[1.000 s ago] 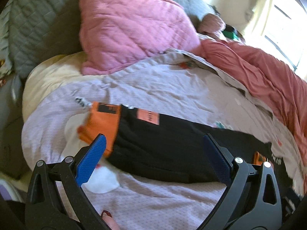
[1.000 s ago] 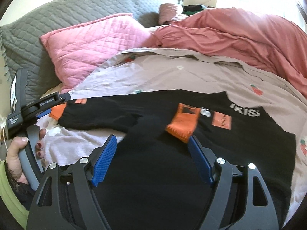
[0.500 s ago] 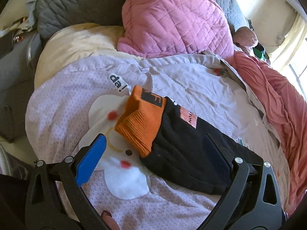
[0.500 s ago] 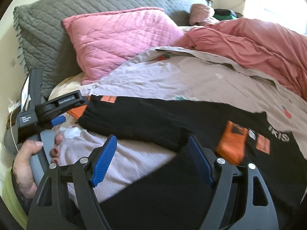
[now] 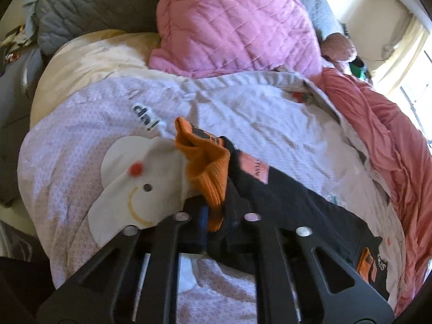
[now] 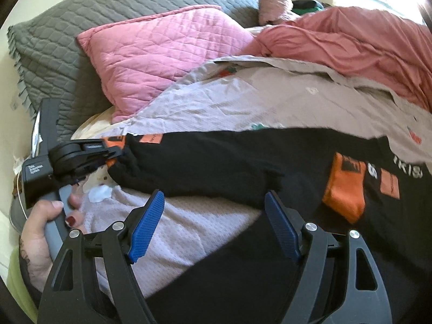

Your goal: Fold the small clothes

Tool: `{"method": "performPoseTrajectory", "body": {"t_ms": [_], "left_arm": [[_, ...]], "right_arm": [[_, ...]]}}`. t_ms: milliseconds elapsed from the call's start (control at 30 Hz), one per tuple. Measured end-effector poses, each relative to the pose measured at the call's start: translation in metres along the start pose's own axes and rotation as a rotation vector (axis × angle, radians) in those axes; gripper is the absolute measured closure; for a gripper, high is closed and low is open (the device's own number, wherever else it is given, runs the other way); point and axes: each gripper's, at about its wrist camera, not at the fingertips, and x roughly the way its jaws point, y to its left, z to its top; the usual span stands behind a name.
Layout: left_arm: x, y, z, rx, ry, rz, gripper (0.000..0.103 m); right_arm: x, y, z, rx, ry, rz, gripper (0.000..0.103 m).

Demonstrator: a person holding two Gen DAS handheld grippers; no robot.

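While right tongs [image 6: 213,224] gape wide, left tongs [image 5: 216,221] seemingly pinch the orange cuff [image 5: 208,172].

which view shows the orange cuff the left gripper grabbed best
Left wrist: the orange cuff fills the centre, pinched in the shut left gripper. Right wrist shows only a small orange sliver behind that gripper at far left.

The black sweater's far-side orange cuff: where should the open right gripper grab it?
Grip the orange cuff at its lower free end, coming from the near side with the right gripper. It lies flat on the black sweater; that edge faces the gripper.
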Motion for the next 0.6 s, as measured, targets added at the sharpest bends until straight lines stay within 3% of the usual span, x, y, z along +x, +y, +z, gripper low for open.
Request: {"method": "performPoseTrajectory", "body": {"t_ms": [133,400,500,600], "left_arm": [[-0.015,-0.014,-0.001,0.053,-0.063,-0.077,0.101],[-0.057,-0.082,-0.037,0.354,-0.207,-0.222,0.101],[-0.068,-0.106,-0.058,0.458,-0.22,-0.3,0.101],[-0.072,-0.129,-0.081,0.541,-0.178,-0.402,0.101]], "right_arm": [[-0.014,-0.027,-0.011,0.079,-0.007,-0.009,0.027],[-0.062,-0.1,-0.032,0.205,-0.062,-0.128,0.027],[-0.079,-0.127,-0.038,0.247,-0.081,-0.179,0.027],[-0.097,-0.15,-0.048,0.281,-0.098,-0.236,0.027]]}}
